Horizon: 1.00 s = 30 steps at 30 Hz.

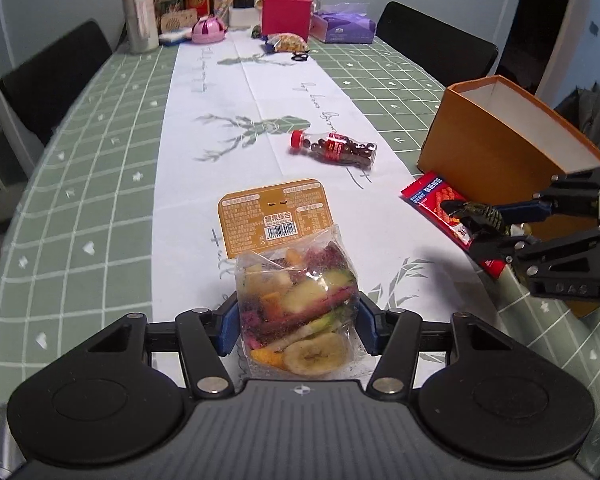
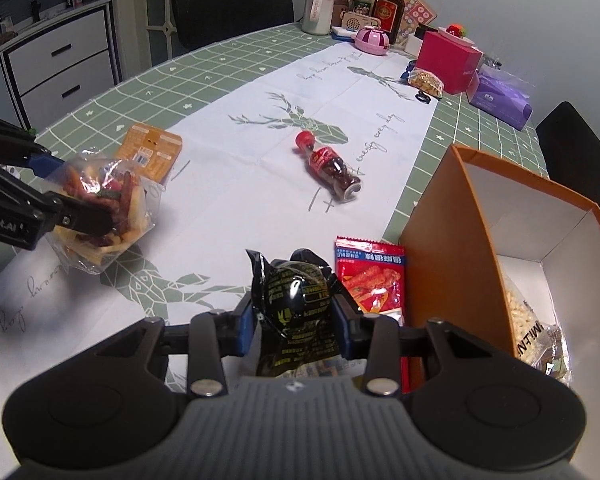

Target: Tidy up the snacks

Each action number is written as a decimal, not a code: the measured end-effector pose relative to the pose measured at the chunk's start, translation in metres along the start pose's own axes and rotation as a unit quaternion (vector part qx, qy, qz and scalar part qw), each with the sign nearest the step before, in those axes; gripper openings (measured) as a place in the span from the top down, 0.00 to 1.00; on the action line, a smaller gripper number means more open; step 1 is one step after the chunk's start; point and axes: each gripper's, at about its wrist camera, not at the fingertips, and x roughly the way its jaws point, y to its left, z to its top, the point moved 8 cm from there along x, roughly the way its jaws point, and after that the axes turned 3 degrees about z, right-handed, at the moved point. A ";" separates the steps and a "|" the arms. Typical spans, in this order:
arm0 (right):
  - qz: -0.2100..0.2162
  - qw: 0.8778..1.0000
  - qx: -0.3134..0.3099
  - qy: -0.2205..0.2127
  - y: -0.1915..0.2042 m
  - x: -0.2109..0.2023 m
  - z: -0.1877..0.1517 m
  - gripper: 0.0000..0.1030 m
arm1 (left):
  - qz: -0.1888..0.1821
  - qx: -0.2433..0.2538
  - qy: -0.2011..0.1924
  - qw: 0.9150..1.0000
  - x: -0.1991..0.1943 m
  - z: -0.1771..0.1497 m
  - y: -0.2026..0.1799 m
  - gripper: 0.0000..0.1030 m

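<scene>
Black foil snack packet (image 2: 296,304) is pinched in the right gripper (image 2: 296,320); clear crinkly bag of dried fruit chips (image 1: 296,304) is clamped in the left gripper (image 1: 296,320). Open orange cardboard box (image 2: 460,248) sits just right of the right gripper: clear its wall first, then release inside, one hand at a time.

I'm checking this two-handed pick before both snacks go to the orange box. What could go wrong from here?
1. The left gripper pinches a soft clear bag of dried fruit chips; squeezing may crush the chips, or the bag could slip.
2. The right gripper holds a glossy black snack packet close to the orange box wall; it could bump the box.
3. The red snack packet and the candy bottle could get swept aside.
</scene>
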 end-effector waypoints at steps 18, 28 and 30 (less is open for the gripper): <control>0.024 0.994 0.047 -0.091 -0.023 -0.072 0.026 0.63 | -0.028 0.025 -0.052 0.998 -0.037 0.040 -0.045 0.37; 0.022 0.989 0.081 -0.124 -0.056 -0.112 0.022 0.63 | -0.044 0.060 -0.062 0.995 -0.045 0.065 -0.091 0.37; 0.021 0.987 0.089 -0.132 -0.064 -0.119 0.022 0.63 | -0.048 0.068 -0.065 0.994 -0.048 0.072 -0.103 0.37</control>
